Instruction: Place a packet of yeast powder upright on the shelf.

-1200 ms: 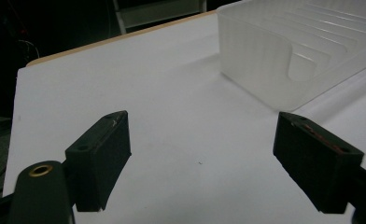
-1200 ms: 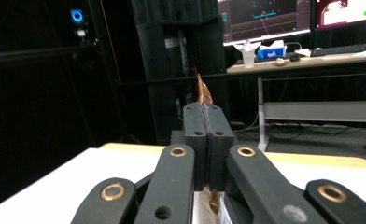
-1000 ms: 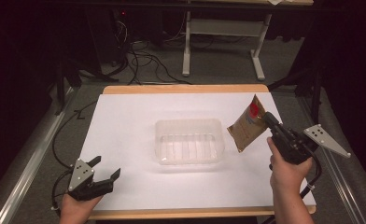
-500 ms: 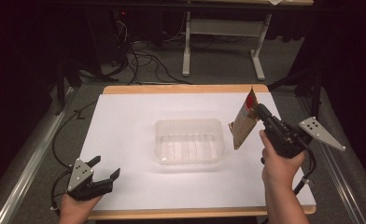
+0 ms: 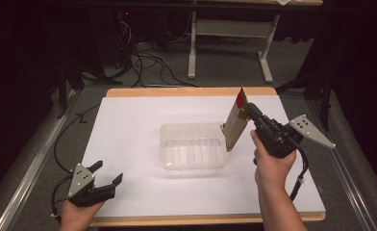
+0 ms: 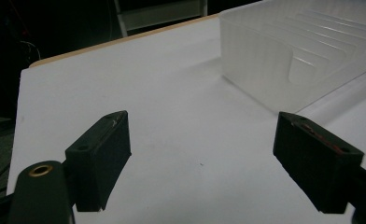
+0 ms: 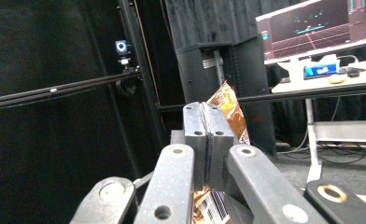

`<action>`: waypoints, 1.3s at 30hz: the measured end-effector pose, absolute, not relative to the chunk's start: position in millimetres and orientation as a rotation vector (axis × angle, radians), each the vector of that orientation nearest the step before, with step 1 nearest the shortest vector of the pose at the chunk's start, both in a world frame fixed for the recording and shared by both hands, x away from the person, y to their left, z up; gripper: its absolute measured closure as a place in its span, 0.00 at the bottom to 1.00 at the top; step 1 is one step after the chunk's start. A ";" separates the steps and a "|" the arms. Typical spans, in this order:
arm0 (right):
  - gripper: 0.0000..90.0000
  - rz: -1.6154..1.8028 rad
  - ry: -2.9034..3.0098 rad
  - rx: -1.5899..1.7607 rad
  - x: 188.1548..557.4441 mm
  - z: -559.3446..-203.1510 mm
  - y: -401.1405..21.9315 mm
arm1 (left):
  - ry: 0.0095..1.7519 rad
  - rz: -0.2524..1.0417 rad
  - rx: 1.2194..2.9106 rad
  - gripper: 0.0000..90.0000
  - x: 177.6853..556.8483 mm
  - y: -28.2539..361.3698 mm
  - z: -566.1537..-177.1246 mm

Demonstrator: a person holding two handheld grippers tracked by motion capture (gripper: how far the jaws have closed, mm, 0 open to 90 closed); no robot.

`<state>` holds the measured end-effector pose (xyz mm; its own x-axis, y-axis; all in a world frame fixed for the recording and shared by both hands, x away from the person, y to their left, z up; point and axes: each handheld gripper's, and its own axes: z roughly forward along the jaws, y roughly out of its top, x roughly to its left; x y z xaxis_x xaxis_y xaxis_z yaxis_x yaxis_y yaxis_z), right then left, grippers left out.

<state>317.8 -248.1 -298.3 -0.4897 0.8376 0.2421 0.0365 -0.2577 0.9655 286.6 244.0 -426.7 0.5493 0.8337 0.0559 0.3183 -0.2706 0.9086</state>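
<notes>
The right hand-held gripper (image 5: pixel 248 111) has its jaws clamped flat on a brown snack bag (image 5: pixel 234 126), pinching it near the upper edge so that the bag hangs below and to the left of the jaws, its long axis close to upright and leaning a little, red corner at the top. The bag's lower end hangs right at the right-hand rim of the clear tray (image 5: pixel 167 144), which sits in the middle of the white tabletop (image 5: pixel 129 120); whether it touches the rim or is just clear of it I cannot tell. So the tray lies to the left of and below the bag, and the likely next move is a short carry leftward followed by a lowering into the tray, probably with the bag tipped flatter to fit its length. The left hand-held gripper (image 5: pixel 106 174) rests at the near left corner, jaws wide and empty, well apart from the tray, so the right hand is much the nearer.
</notes>
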 end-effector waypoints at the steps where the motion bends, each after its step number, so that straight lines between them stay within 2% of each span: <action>1: 1.00 1.808 1.422 1.091 318.6 -298.5 -245.7 | 0.947 0.680 1.834 0.22 286.5 244.1 -426.6; 39: 1.00 1.825 1.534 1.086 344.5 -322.9 -183.4 | 0.938 0.680 1.830 0.22 286.4 245.1 -426.2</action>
<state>344.5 -183.4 -322.9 -0.5460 0.8006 0.2469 0.1057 -0.2265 0.9682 286.4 245.1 -426.2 0.5536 0.8310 0.0553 0.3114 -0.2681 0.9117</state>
